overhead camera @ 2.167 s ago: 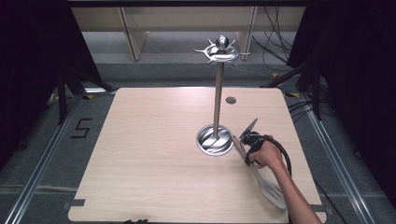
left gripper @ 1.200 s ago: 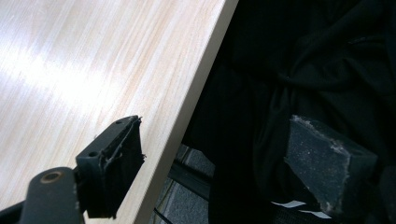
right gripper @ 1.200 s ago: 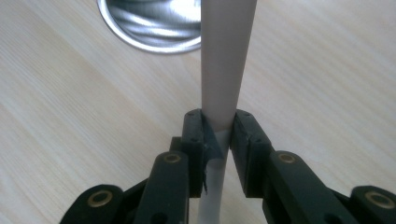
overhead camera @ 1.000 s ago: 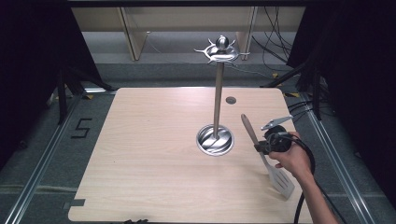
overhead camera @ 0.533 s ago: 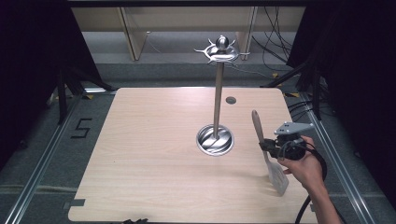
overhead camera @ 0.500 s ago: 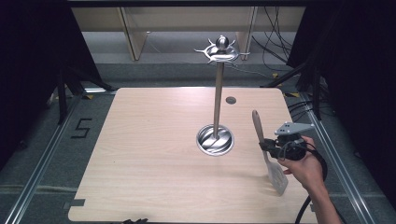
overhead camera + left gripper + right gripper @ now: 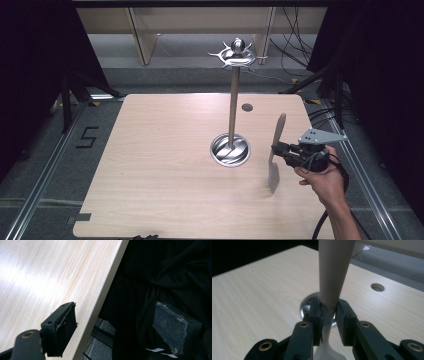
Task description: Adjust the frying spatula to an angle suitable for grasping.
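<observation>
My right gripper (image 7: 275, 149) is shut on a spatula (image 7: 278, 128) at the neck, just below its beige handle. The spatula stands nearly upright, handle up, and its pale blade (image 7: 273, 178) hangs blurred just over the table's right side. In the right gripper view the handle (image 7: 334, 270) rises between the two pads (image 7: 315, 311). A metal hanging stand (image 7: 233, 105), with a round base (image 7: 230, 150) and a hooked ring on top (image 7: 238, 53), stands to the spatula's left. My left gripper (image 7: 117, 315) is open with nothing between its pads, at the table's edge (image 7: 105, 290) over dark cloth.
A round hole (image 7: 247, 107) sits in the wooden tabletop (image 7: 160, 150) behind the stand. Black curtains flank the table, metal floor rails run along both sides, and cables lie at the back right. A person's hand (image 7: 325, 180) holds the right gripper.
The right hand has carried the spatula right and up, away from the stand's base. The spatula has swung from a slant to nearly upright. The stand has not moved.
</observation>
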